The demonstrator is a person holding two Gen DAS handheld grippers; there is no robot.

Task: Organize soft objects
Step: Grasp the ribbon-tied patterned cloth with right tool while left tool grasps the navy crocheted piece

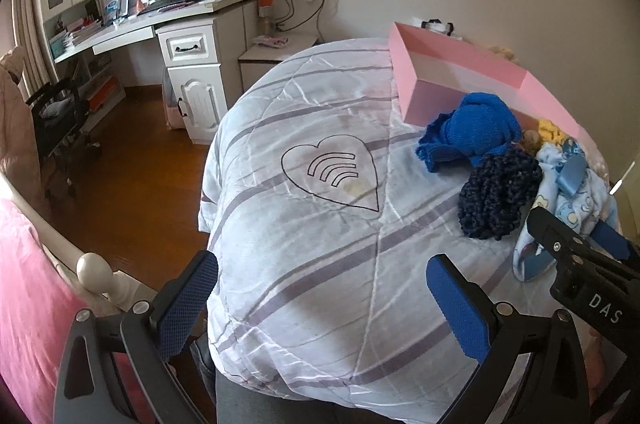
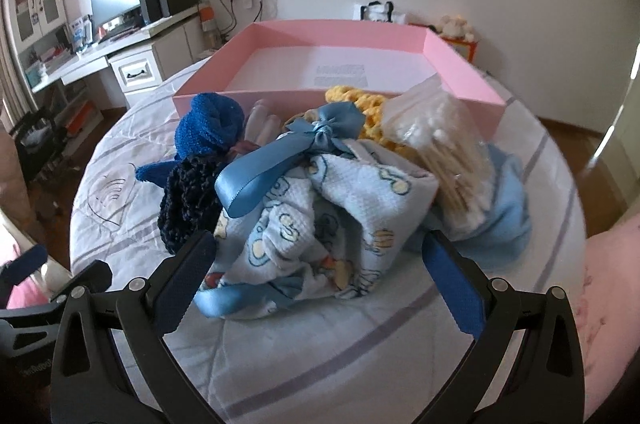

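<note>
A heap of soft things is lying on the quilt, toward the bed's far side, right against the near wall of the pink box, which is sitting open with nothing soft in it. In the heap, a blue knit is resting at the left end against the box wall, a navy knit is lying just in front of it, and a printed cloth tied with a blue ribbon is bunching in the middle. A yellow knit is peeking out behind, touching the box, with a clear bag of swabs leaning over a pale blue cloth at the right end.

The right gripper is hanging released, jaws spread wide around the near edge of the printed cloth, pads not pressing it. The left gripper is also standing spread, gripping nothing, over bare quilt near the bed's foot edge, beside a stitched heart.
</note>
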